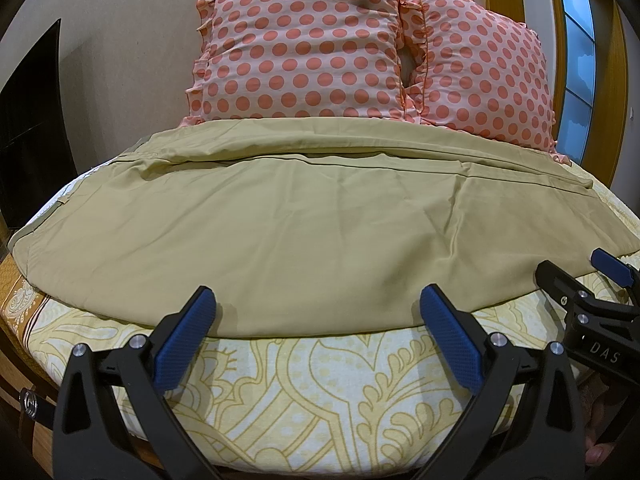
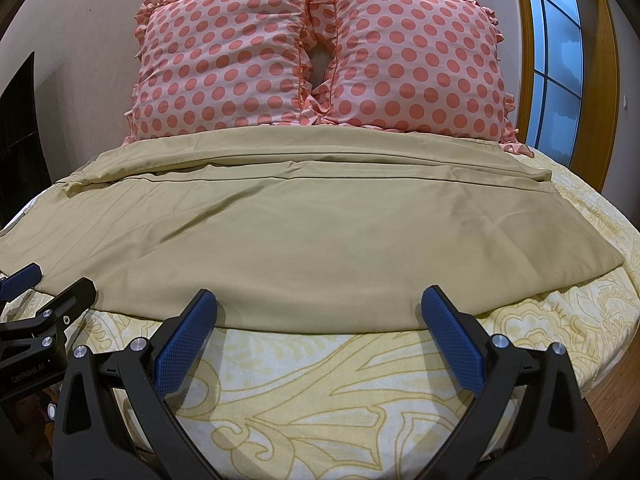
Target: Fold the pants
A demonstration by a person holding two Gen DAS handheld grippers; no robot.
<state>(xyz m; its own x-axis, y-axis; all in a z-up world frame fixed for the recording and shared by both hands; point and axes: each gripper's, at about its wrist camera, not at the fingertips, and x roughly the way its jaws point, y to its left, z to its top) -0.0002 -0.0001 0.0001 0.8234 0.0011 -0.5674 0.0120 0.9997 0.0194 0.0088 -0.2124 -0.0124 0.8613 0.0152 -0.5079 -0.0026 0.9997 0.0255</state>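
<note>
- khaki pants (image 1: 304, 220) spread flat across bed (image 1: 320, 400), below 2 polka-dot pillows (image 1: 304, 48)
- left gripper (image 1: 316, 320) fingers wide, empty; at pants' near edge
- right gripper (image 2: 318, 320) fingers wide, empty; at same edge, beside the left

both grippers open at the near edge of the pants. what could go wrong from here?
1. The left gripper and right gripper sit right where the pants meet the bedsheet; a low pinch could catch the sheet too.
2. The pants already lie in layers, with a second edge further back; grabbing only the top layer could skew the fold.
3. The far edge lies against the pillows, so a forward fold could bunch there.
</note>
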